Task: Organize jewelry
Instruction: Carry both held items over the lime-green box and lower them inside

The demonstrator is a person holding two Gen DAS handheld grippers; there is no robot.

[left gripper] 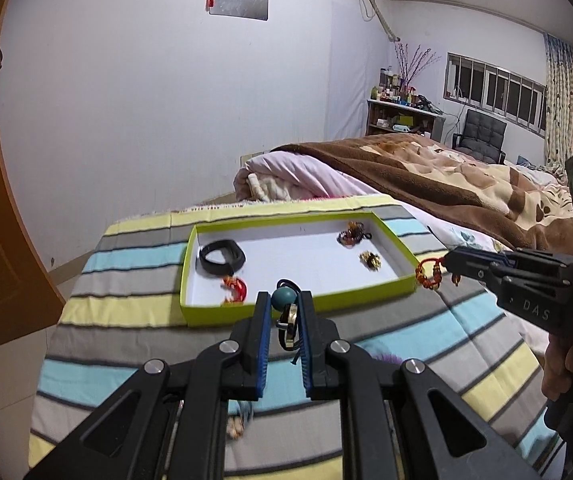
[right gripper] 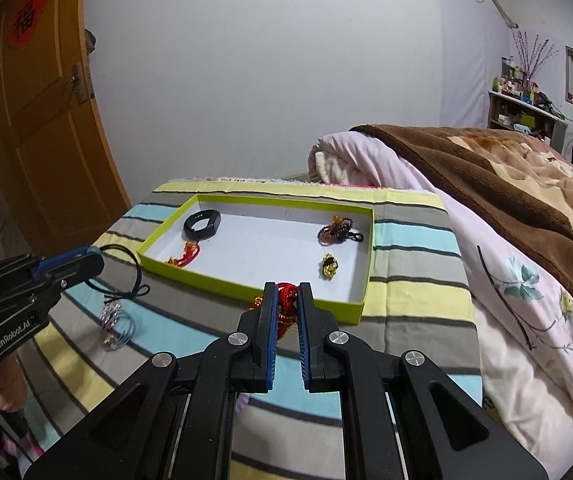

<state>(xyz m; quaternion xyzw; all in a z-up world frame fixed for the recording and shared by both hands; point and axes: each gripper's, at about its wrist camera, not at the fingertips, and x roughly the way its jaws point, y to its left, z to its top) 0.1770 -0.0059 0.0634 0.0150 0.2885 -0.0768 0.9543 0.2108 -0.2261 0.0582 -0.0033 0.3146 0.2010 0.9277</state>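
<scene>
The left tongs (left gripper: 283, 304) are squeezed on a necklace (left gripper: 286, 312) with a blue-green bead — its black cord loops out past the tips and the rest hangs down between the blue pads. The right tongs (right gripper: 287, 300) are shut tight on a red bracelet (right gripper: 286, 304) with gold beads, which dangles from the tips.

Both tongs hang above the striped cloth (left gripper: 126, 320), just on the near side of the green box (left gripper: 270, 312). The box lies straight ahead of both, its long side running left to right. The left tongs are near the middle of its near wall, and the right tongs are at its right end. I think each only has to go forward and over the low wall.

Inside the box, a black band (left gripper: 222, 258) and a red charm (left gripper: 235, 289) sit at the left, a brown bead string (left gripper: 351, 235) and a gold piece (left gripper: 370, 261) at the right. The white middle is bare — good room to drop things. Some rings (right gripper: 116, 322) lie on the cloth below the left tongs.
</scene>
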